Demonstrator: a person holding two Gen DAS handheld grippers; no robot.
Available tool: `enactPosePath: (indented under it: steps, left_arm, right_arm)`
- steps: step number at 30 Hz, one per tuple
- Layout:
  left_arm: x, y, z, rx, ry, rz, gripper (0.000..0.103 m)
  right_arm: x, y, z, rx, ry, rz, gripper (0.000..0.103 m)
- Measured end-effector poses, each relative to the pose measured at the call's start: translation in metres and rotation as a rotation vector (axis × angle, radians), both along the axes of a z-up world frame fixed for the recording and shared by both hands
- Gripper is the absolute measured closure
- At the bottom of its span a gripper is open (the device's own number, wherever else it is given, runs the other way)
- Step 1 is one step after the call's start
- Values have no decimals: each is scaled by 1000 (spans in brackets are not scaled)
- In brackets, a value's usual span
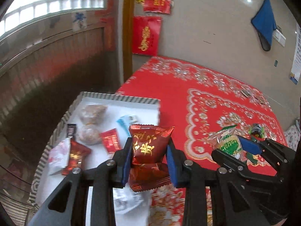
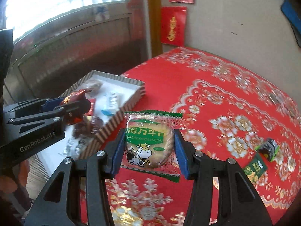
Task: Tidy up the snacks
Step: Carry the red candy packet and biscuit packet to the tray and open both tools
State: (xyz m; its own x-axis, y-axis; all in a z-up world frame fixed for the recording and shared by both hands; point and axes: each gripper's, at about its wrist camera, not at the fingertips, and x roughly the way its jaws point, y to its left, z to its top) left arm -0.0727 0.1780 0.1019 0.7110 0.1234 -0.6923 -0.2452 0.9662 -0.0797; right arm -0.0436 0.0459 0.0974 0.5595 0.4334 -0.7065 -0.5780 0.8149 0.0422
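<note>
Mid-transport: left gripper (image 1: 148, 150) jaws clamped on red packet (image 1: 150, 145), right gripper (image 2: 149, 150) jaws clamped on green biscuit pack (image 2: 148, 141). Next we release both over striped box (image 1: 120, 98), left of frame.

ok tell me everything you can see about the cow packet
The cow packet is a clear plastic wrapper with green zigzag-cut ends, a green banner of print and a cartoon cow, holding one round pale biscuit. It is upright, sealed, held off the red cloth between the blue pads of the right gripper, which press on its two sides.
</note>
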Motion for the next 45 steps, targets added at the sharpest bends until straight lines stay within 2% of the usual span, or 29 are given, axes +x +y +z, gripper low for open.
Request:
enactPosePath:
  steps: [12, 20, 37, 45]
  left_arm:
    - [-27, 60, -13, 6, 17, 116, 67]
    - [-38, 83, -30, 15, 51, 143, 67]
    - [-28, 82, -61, 4, 119, 104, 67]
    - [-22, 81, -68, 21, 143, 99, 65]
  right_arm:
    - [-12, 62, 2, -30, -8, 112, 54]
    - [-6, 101, -1, -40, 9, 173, 54]
    - [53, 156, -40, -116, 94, 158, 54]
    - [65, 164, -56, -103, 160, 172, 53]
